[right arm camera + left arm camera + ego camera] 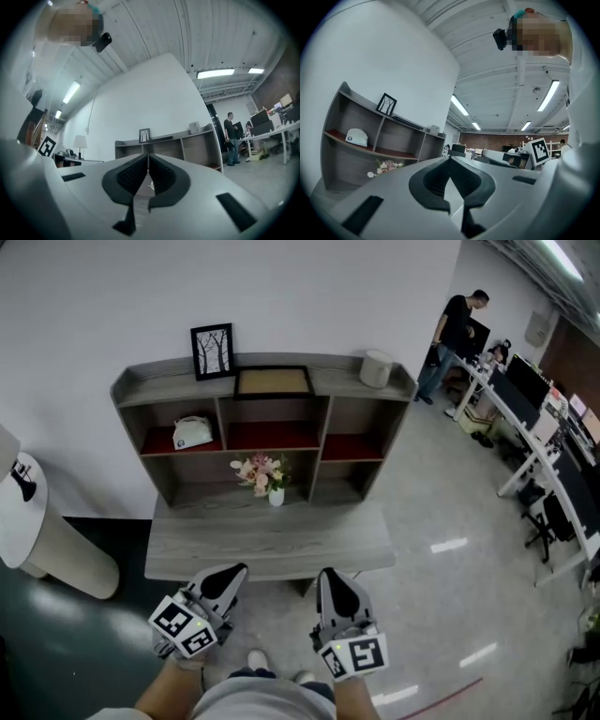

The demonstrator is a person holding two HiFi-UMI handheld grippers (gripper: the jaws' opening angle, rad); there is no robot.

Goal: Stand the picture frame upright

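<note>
Grey shelf [352, 381] at the far side, picture frame [273, 382] lying flat on top. Near us the left tongs [236, 570] and right tongs [328, 574] hover, both closed, empty.

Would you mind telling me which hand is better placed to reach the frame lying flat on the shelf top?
Right, probably: the left tongs and right tongs are both shut and equally far back, but the upright frame crowds the left of the flat frame; its right is free.
</note>
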